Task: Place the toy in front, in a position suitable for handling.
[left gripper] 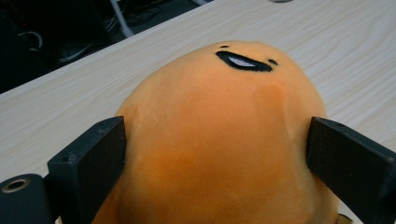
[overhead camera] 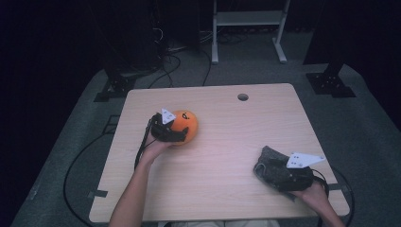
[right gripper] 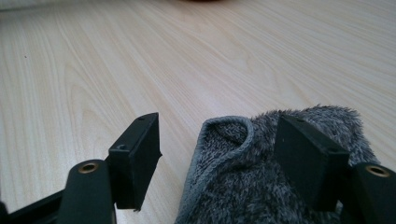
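Wooden table [overhead camera: 222,142] seen from above. Orange plush toy [overhead camera: 185,126], left of centre, is bracketed by left gripper [overhead camera: 171,133], jaws pressed against both flanks. Grey fuzzy cloth [overhead camera: 272,163], near right, is straddled by right gripper [overhead camera: 288,178], jaws wide, unclosed. Grasping step judged in hand; closing on cloth called for next.

No writing, label, brand, number or sign can be read anywhere. The orange plush toy [left gripper: 219,140] near the table's left edge carries only a stitched face, a black mouth and two small eyes, not lettering.
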Available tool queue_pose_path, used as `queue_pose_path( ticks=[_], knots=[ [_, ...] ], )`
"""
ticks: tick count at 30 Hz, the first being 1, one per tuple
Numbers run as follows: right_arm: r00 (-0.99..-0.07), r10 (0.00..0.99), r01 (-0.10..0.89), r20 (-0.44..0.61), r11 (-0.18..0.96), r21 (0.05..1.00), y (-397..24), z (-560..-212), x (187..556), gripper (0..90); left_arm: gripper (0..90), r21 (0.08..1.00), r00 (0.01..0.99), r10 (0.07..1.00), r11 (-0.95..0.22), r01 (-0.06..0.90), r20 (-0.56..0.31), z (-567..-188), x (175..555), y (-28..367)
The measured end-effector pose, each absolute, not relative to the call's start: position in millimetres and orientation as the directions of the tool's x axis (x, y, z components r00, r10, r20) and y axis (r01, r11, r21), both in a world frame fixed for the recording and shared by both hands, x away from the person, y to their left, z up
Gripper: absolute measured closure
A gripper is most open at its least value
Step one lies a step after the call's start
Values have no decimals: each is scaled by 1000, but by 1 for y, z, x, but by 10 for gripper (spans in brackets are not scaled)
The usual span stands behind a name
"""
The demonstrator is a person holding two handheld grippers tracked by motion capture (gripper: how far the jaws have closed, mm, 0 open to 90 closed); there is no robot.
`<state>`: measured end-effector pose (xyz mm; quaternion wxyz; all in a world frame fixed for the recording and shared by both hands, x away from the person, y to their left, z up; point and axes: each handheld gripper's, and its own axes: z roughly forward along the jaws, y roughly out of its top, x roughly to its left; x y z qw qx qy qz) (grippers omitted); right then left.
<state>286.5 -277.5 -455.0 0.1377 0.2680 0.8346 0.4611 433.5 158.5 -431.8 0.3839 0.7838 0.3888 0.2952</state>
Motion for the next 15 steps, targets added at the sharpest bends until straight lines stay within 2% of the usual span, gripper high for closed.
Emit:
queue_pose_path(
  ticks=[9,13,15],
  knots=[
    [-818,575,318,15,431,844,-277,-455,286,301,46,833,518,839,-400,382,166,-437,434,157],
    [-818,574,319,15,431,844,-277,-455,286,301,73,828,528,831,-414,377,175,-439,434,157],
    [-819,574,318,14,432,844,-277,-455,285,302,125,822,530,826,-430,373,191,-439,434,156]
  ],
)
